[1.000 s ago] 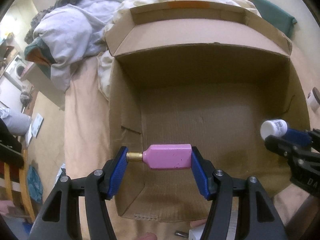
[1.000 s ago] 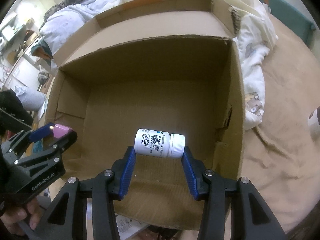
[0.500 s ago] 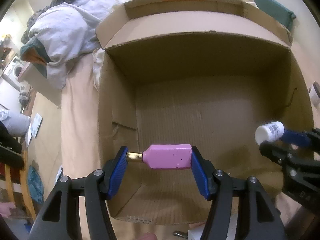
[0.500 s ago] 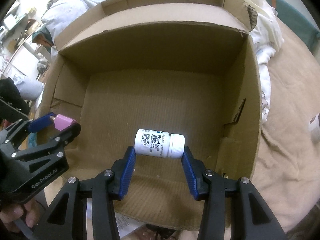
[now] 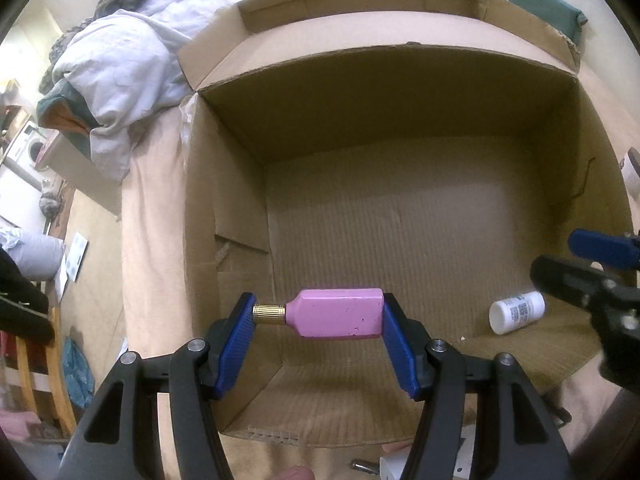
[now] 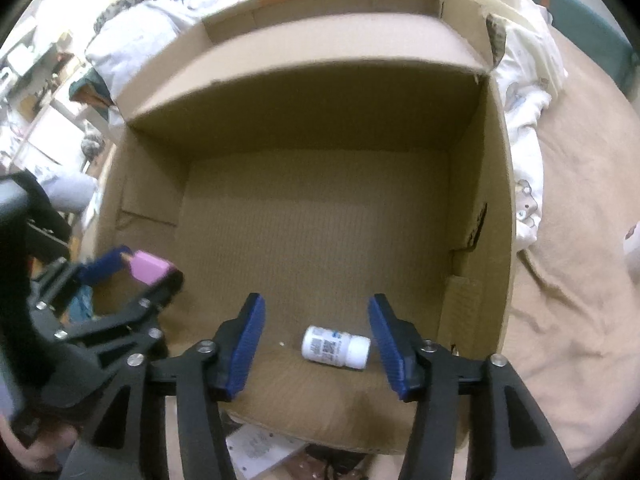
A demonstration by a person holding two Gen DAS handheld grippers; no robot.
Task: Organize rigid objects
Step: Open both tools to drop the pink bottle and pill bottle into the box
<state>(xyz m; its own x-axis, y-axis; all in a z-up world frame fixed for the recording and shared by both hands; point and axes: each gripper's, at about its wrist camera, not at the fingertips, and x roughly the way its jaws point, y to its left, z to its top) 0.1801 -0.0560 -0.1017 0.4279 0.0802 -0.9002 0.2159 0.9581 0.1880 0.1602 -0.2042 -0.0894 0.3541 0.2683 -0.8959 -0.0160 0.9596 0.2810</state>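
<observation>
My left gripper (image 5: 318, 314) is shut on a pink bottle (image 5: 338, 313) with a gold neck, held sideways above the near left part of an open cardboard box (image 5: 400, 216). It also shows in the right wrist view (image 6: 150, 268). My right gripper (image 6: 316, 338) is open above the box's near right corner. A white pill bottle (image 6: 335, 347) lies on its side on the box floor (image 6: 316, 236) between and below the blue pads. The pill bottle also shows in the left wrist view (image 5: 517, 312).
The box sits on a bed with a tan sheet (image 6: 572, 280). Crumpled white bedding (image 5: 120, 76) lies behind and left of the box. Papers (image 6: 260, 452) lie at the box's near edge. A white object (image 6: 632, 246) lies on the sheet at far right.
My right gripper has opened and the white pill bottle has dropped onto the box floor. Both grippers have moved closer over the box. The left gripper still holds the pink bottle.
</observation>
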